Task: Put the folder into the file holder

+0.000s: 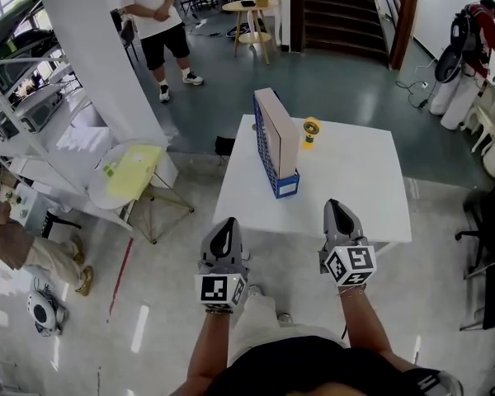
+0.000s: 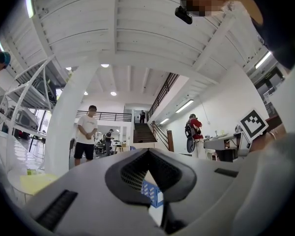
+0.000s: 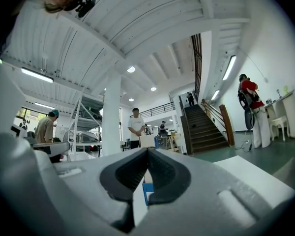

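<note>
We hold both grippers just short of the near edge of the square white table [image 1: 355, 180], the marker cubes facing up at us. The left gripper [image 1: 224, 223] has its two grey jaws pressed together with nothing between the dark pads. The right gripper [image 1: 337, 205] is likewise closed and empty, its tip just over the table's edge. Each gripper's own view shows the ribbed pads meeting in a single line.

The pale brown cardboard folder [image 1: 282, 129] stands upright inside the blue mesh file holder [image 1: 271, 153], which sits toward the far left part of the table, well apart from both grippers. Through the gap below each pair of closed jaws we see a corner of the blue holder ahead. Near the holder, to its right, a small yellow round object [image 1: 311, 129] stands on the tabletop; we cannot tell what it is.

To the left of the table, beside a broad white pillar [image 1: 99, 56], a small round white side table [image 1: 107, 190] carries a yellow-green sheet [image 1: 134, 170]. Beyond, a person in a white T-shirt and black shorts [image 1: 157, 15] stands on the grey floor, and a dark staircase [image 1: 334, 11] rises at the back of the hall.
</note>
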Tool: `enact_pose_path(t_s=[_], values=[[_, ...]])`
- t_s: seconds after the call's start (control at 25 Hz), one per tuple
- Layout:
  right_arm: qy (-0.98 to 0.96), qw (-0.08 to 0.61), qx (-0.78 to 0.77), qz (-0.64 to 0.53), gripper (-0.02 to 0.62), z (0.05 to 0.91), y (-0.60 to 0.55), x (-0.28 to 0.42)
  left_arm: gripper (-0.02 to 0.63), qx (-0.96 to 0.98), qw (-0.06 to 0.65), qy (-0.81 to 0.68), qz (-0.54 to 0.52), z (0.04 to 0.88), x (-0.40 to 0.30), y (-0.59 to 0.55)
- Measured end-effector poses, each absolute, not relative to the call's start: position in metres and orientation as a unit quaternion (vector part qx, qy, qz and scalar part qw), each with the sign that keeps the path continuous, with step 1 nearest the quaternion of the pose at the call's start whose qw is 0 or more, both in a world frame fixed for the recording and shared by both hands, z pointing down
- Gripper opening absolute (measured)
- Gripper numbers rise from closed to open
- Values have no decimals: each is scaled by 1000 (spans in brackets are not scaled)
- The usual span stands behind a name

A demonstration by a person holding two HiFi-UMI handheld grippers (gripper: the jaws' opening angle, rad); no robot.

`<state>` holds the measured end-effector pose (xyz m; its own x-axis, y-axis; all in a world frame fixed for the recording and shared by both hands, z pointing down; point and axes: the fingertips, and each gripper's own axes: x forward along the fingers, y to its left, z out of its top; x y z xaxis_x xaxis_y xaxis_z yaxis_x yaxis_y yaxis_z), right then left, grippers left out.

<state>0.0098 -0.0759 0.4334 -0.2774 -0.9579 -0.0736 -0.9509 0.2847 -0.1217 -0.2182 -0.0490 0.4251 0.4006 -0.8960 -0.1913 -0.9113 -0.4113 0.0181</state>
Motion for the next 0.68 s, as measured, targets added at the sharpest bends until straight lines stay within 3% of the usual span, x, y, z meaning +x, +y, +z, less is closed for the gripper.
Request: enact_pose_path(t_s=[0.68], values=[[793, 60, -605, -30, -2, 438, -66, 21, -3, -836, 28, 539, 101, 423, -214, -45]])
